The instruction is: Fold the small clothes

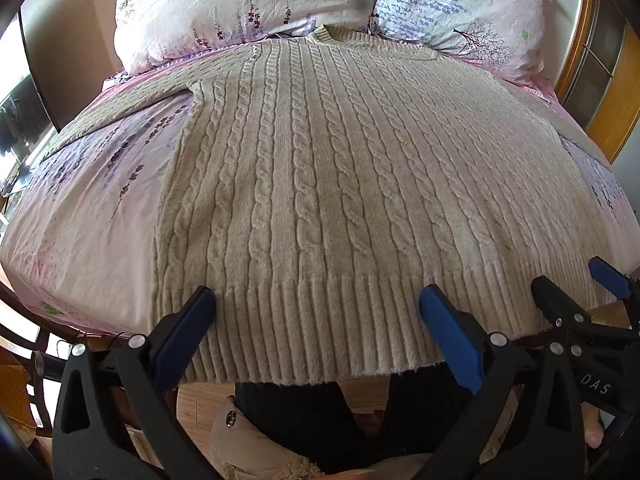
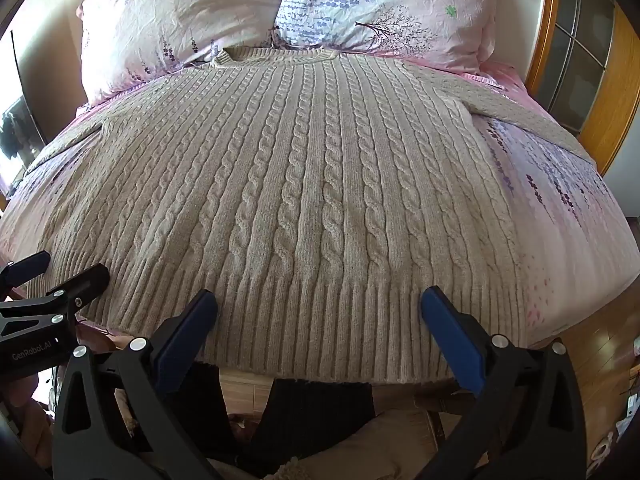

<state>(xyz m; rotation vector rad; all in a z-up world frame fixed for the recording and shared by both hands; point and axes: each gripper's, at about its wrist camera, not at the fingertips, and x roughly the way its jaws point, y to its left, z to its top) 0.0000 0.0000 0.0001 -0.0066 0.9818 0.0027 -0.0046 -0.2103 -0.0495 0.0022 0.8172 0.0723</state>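
Note:
A beige cable-knit sweater (image 1: pixel 320 168) lies flat on the bed, collar toward the pillows, ribbed hem at the near bed edge; it also shows in the right wrist view (image 2: pixel 312 184). Its sleeves spread out to both sides. My left gripper (image 1: pixel 318 300) is open, its blue-padded fingers (image 1: pixel 448 332) spread over the left half of the hem, just above it. My right gripper (image 2: pixel 320 304) is open over the right half of the hem. The right gripper also shows at the right edge of the left wrist view (image 1: pixel 576 284), and the left gripper shows at the left edge of the right wrist view (image 2: pixel 60 272).
Two pink floral pillows (image 1: pixel 248 8) (image 2: pixel 384 8) lie at the head of the bed. The pink floral sheet (image 2: pixel 560 216) shows around the sweater. A wooden door frame (image 2: pixel 600 80) stands on the right. The person's dark-clad legs (image 1: pixel 304 416) and wooden floor are below the bed edge.

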